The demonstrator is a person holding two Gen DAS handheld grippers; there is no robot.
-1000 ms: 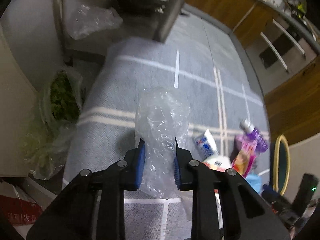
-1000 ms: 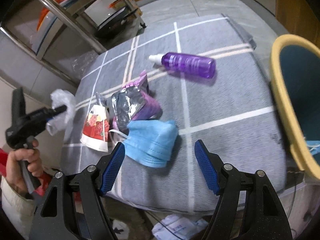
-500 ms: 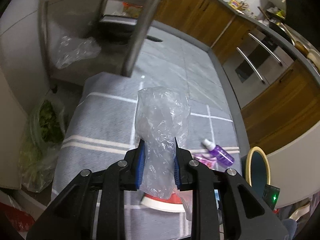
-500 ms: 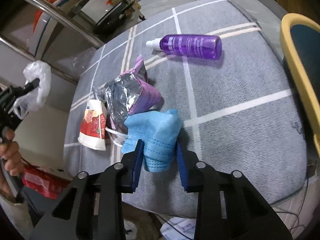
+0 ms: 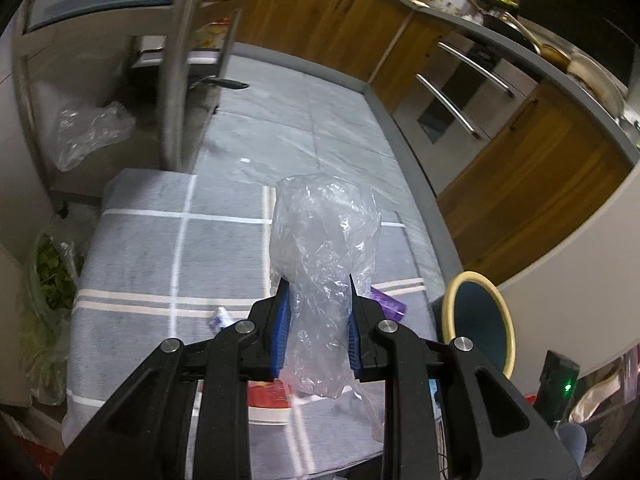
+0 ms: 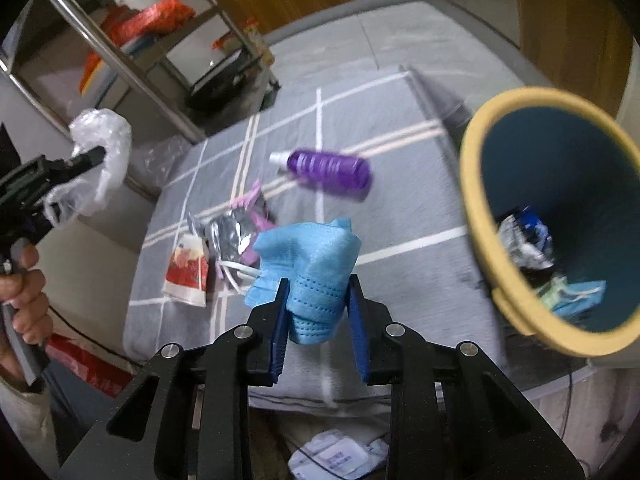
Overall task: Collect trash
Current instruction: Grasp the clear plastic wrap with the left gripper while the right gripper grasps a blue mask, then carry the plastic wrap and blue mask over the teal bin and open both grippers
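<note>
My left gripper [image 5: 316, 312] is shut on a crumpled clear plastic bag [image 5: 324, 236] and holds it above the grey checked cloth [image 5: 152, 248]; the bag also shows in the right wrist view [image 6: 102, 136]. My right gripper [image 6: 316, 300] is shut on a blue face mask [image 6: 316, 264], lifted off the cloth. The yellow-rimmed teal trash bin [image 6: 492, 240] stands to the right and holds some trash [image 6: 528, 240]. It also shows in the left wrist view [image 5: 452, 292]. On the cloth lie a purple bottle [image 6: 328, 168], a foil snack wrapper [image 6: 232, 232] and a red and white paper cup [image 6: 186, 270].
A metal shelf rack [image 6: 120, 60] stands behind the cloth-covered table. Wooden kitchen cabinets [image 5: 520, 152] line the far side. A bag of greens [image 5: 48, 272] sits on the floor at the left. White packets [image 6: 340, 452] lie on the floor below the table's front edge.
My right gripper closed on the blue mask and lifted it off the cloth toward the bin. My left gripper rose with the plastic bag and swung right.
</note>
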